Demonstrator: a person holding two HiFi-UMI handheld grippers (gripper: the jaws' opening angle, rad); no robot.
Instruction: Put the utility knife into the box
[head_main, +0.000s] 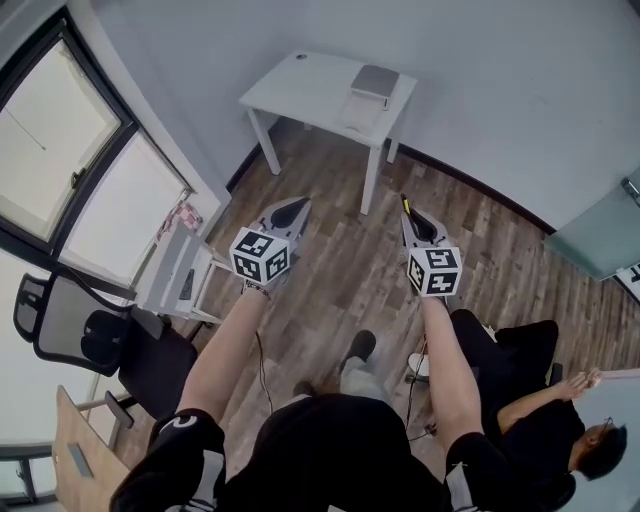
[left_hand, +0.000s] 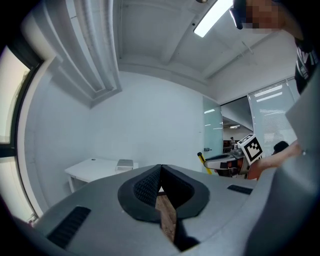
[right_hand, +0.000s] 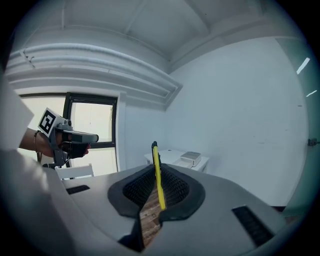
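The right gripper (head_main: 410, 218) is clamping the yellow utility knife (right_hand: 158, 180) blade-edge up, ready for delivery. What looks like the box (head_main: 375, 80) is sitting on the white table (head_main: 300, 95), well apart. The left gripper (left_hand: 160, 170) is pinched together, empty, staying clear.

Two tongs are showing: the left tongs (head_main: 297, 205) and the right tongs (head_main: 409, 214). One utility knife (right_hand: 158, 175) is showing (yellow, seen edge-on). One box (head_main: 374, 81) is resting on one white tabletop (head_main: 298, 88). Two chairs are standing on the floor: one black office chair (head_main: 95, 340) and one white chair (head_main: 180, 272). Two persons are appearing: one operator (head_main: 330, 450) holding the tongs and one seated person (head_main: 540, 425).
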